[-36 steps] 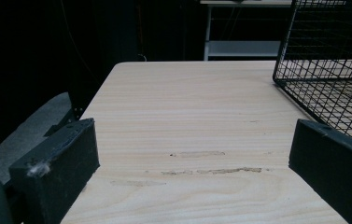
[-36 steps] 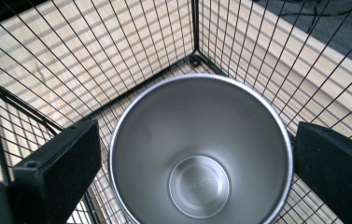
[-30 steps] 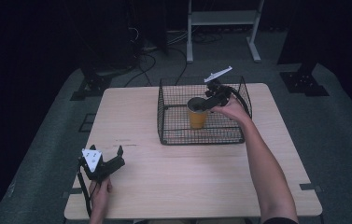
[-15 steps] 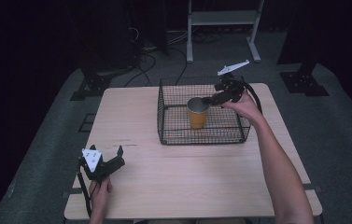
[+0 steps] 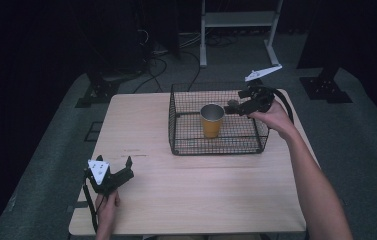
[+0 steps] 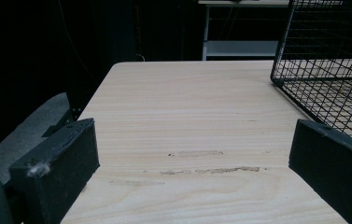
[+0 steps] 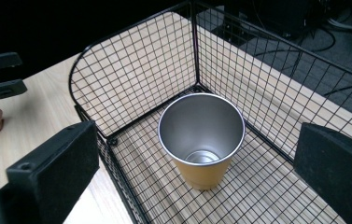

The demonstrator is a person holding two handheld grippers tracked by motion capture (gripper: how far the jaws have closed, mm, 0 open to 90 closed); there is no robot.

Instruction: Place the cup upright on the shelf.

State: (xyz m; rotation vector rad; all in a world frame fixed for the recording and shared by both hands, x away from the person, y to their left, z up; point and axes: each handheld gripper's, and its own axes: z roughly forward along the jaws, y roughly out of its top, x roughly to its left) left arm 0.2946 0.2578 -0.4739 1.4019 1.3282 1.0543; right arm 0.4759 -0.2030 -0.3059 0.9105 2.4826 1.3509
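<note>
The right gripper (image 5: 236, 106) hangs over the right end of the wire basket (image 5: 176, 120), its fingers (image 7: 54, 163) spread wide apart with nothing between them. In the right gripper view both fingers are cut off by the bottom corners, so their tips and inner faces are hard to read. From above, the gripper is a dark shape against the dark mesh and its outline blurs into the basket rim.

Just beyond those fingers stands the metal cup (image 7: 201, 140), inside the basket near its middle, a little toward the far side. It is orange on the outside and bare silvery steel within, tapering from a wide rim down to a narrower base. It stands upright, long axis vertical, mouth facing straight up; the base is partly hidden behind the wire floor lines and the cup's own wall.

Farther out, the left gripper (image 5: 118, 172) rests low at the near left corner of the worktop (image 5: 201, 195), well apart from the basket. Its fingers (image 6: 66, 163) are also spread, holding nothing, with bare wood between them. The basket's corner shows at the right edge of the left gripper view, cut off by the frame.
</note>
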